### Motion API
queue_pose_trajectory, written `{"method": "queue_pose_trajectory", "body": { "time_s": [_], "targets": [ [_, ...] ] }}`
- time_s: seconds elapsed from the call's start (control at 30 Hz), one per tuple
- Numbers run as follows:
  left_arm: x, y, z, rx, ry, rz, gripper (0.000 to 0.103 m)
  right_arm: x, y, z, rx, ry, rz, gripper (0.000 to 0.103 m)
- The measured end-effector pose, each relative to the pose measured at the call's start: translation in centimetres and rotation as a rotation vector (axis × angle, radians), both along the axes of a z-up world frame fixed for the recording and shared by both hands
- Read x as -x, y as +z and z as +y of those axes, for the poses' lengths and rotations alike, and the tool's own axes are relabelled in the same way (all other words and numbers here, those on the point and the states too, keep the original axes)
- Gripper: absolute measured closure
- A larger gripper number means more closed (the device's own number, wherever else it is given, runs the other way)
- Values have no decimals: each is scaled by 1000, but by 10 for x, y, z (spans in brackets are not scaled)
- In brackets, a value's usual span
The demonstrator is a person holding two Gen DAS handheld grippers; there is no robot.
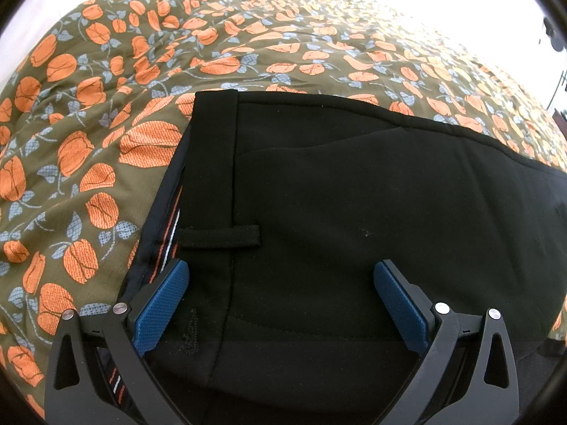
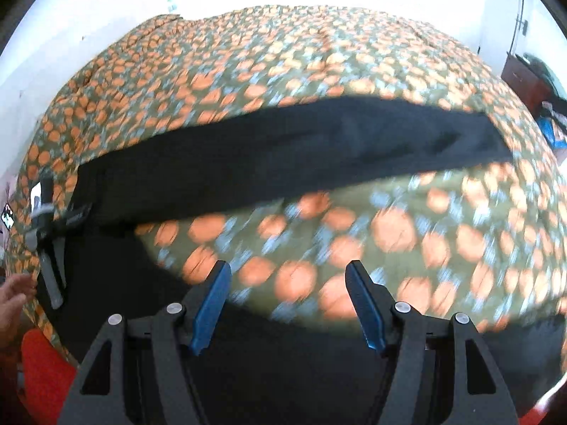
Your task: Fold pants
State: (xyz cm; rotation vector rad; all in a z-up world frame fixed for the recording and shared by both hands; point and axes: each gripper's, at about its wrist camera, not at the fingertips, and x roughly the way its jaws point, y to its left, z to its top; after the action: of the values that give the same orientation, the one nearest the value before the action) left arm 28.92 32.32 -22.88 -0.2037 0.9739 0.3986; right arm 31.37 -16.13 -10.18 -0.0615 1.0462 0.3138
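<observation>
Black pants (image 1: 354, 194) lie flat on a bed, with the waistband (image 1: 212, 163) and a belt loop (image 1: 219, 237) at the left. My left gripper (image 1: 280, 267) is open wide just over the waistband end, its blue pads (image 1: 166, 301) on either side of the cloth and not pinching it. In the blurred right wrist view the pants (image 2: 283, 156) stretch as a long black band across the bed. My right gripper (image 2: 288, 265) hangs open above the bedspread with nothing between its fingers. The left gripper (image 2: 46, 233) shows at the band's left end.
The bedspread (image 1: 106, 88) is olive with orange flowers and lightly wrinkled. A person's hand (image 2: 10, 301) and something red (image 2: 42, 372) are at the lower left. Dark wooden furniture (image 2: 524, 81) stands by the white wall at right. Under the right gripper lies a dark patch (image 2: 283, 361).
</observation>
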Motion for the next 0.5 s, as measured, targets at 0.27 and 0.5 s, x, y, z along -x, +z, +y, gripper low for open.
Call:
{"method": "queue_pose_trajectory", "body": {
  "time_s": [0.27, 0.5],
  "targets": [
    [0, 1, -1, -2, 0, -1, 0, -156, -31, -29, -137, -44, 111, 25],
    [0, 1, -1, -7, 0, 1, 0, -266, -94, -155, -101, -167, 179, 28]
  ]
}}
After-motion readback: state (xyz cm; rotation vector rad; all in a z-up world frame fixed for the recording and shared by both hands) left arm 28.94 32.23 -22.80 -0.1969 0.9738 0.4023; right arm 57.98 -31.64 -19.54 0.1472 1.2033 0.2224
